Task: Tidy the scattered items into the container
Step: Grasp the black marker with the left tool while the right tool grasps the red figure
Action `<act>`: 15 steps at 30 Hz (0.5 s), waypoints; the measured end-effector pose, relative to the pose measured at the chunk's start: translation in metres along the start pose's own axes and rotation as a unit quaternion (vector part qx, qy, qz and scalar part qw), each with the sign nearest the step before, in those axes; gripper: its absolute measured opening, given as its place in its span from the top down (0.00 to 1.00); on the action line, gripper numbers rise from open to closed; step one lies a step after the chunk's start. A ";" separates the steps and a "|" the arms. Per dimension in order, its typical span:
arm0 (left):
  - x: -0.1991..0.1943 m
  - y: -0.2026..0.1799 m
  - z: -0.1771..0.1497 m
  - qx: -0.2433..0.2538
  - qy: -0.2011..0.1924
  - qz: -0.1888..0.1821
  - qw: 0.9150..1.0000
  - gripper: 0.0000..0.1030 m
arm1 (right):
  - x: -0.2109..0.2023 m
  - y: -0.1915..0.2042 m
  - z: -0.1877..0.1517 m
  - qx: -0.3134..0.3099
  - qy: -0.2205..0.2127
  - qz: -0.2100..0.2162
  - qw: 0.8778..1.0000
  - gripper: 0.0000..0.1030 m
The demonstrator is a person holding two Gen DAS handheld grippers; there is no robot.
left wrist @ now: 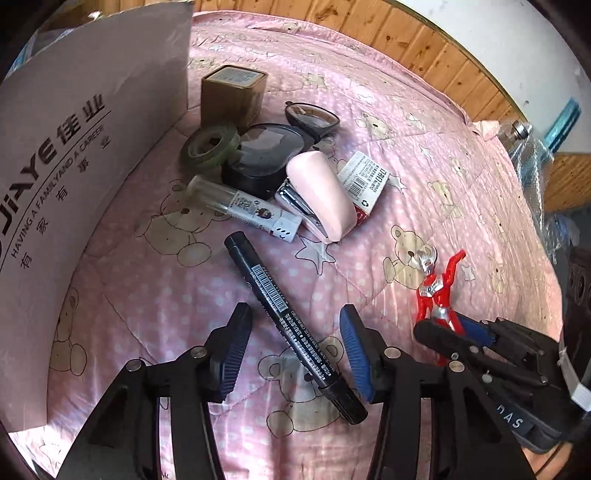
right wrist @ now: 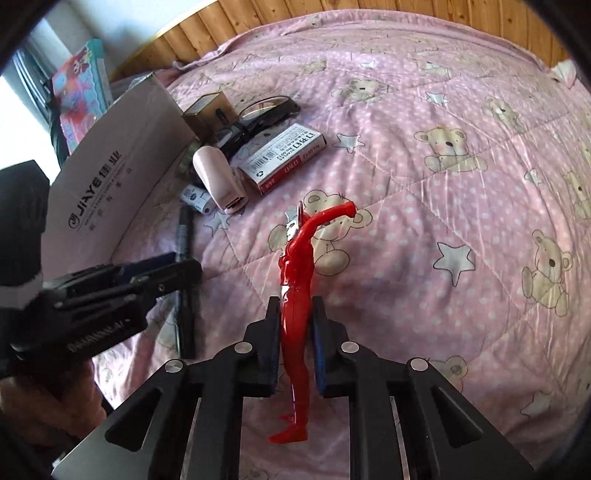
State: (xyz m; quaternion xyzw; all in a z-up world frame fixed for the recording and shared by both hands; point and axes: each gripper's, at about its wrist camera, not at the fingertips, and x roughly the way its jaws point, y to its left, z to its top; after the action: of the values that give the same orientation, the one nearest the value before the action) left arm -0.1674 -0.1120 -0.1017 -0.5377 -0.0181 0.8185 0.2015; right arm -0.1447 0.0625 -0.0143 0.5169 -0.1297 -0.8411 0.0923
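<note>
A black marker (left wrist: 295, 325) lies on the pink quilt between the fingers of my left gripper (left wrist: 294, 310), which stands open around it without touching it. My right gripper (right wrist: 295, 301) is shut on a red and silver toy figure (right wrist: 295, 266), held upright above the quilt with one arm raised. In the left wrist view the right gripper (left wrist: 448, 325) and the figure (left wrist: 439, 288) show at the right. The cardboard box (left wrist: 74, 147) stands at the left, its wall printed JIAYE. The right wrist view has the left gripper (right wrist: 186, 260) over the marker (right wrist: 184, 236), beside the box (right wrist: 122, 166).
A heap lies by the box: green tape roll (left wrist: 208, 146), brown tin (left wrist: 232, 92), black round case (left wrist: 266, 151), glasses (left wrist: 312, 116), pink stapler (left wrist: 321, 192), staple box (left wrist: 364, 181), white tube (left wrist: 243, 203). A wooden headboard (left wrist: 406, 33) rims the bed. A plastic bottle (left wrist: 524, 147) stands far right.
</note>
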 end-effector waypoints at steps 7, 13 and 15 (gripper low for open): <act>0.004 0.010 0.012 -0.024 0.006 -0.027 0.999 0.76 | 0.004 0.004 -0.009 -0.014 0.005 -0.010 1.000 0.81; 0.007 -0.009 0.012 0.013 -0.003 0.006 1.000 0.82 | -0.007 0.004 -0.007 0.007 -0.016 0.009 1.000 0.88; -0.002 -0.004 0.009 0.007 0.003 0.004 1.000 0.86 | -0.019 0.009 -0.007 0.003 -0.022 0.017 1.000 0.89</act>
State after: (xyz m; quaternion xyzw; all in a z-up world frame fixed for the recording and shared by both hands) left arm -0.1737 -0.1072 -0.0955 -0.5390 -0.0098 0.8178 0.2016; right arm -0.1295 0.0585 0.0011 0.4960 -0.1430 -0.8503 0.1027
